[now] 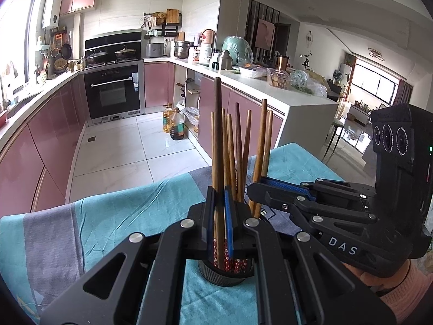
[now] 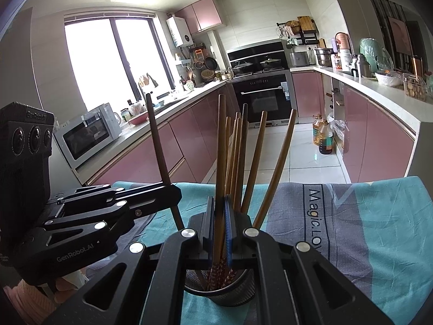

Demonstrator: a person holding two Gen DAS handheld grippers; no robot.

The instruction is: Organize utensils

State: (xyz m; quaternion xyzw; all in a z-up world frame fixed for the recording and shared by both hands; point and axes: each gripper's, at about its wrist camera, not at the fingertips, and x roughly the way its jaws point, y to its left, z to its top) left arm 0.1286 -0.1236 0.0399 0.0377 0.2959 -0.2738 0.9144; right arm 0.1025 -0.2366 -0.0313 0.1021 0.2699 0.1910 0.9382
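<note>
Both tools level over the holder (image 2: 220, 289) — left tool (image 1: 219, 216) and right tool (image 2: 219, 216) each clamping a chopstick.

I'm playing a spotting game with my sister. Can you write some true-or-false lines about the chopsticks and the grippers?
1. The chopsticks stand in a round metal cup. True.
2. The cup stands on a bare wooden table. False: it stands on a teal and grey cloth.
3. The left hand-held gripper is shut on a dark chopstick. True.
4. The right hand-held gripper is wide open. False: it is shut on a brown chopstick.
5. Two oil bottles stand on the floor. True.
</note>
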